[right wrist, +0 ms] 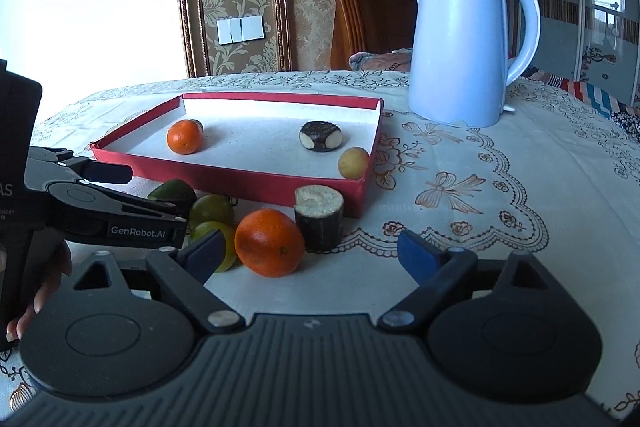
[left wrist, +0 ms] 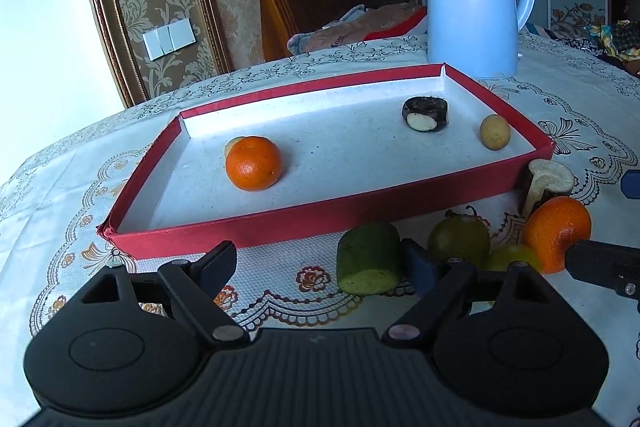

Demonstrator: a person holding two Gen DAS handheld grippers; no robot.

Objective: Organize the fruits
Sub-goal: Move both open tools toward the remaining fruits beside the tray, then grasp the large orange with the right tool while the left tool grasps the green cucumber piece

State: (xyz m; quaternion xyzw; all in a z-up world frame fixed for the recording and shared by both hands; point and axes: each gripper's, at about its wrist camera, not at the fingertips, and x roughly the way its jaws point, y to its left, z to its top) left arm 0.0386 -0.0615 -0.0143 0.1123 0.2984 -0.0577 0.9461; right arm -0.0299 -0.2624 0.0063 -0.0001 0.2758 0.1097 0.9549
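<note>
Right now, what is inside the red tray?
Inside the red tray lie an orange, a dark sliced piece and a small yellowish fruit. Something pale sits behind the orange, mostly covered, so I cannot identify it.

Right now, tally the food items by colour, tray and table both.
Orange: 2, one in the tray, one on the table
Green: 3, a cut green chunk and two round green fruits
Yellow-tan: 1; a second may hide behind the tray orange
Dark-skinned pale-fleshed pieces: 2
Total: 8
</note>
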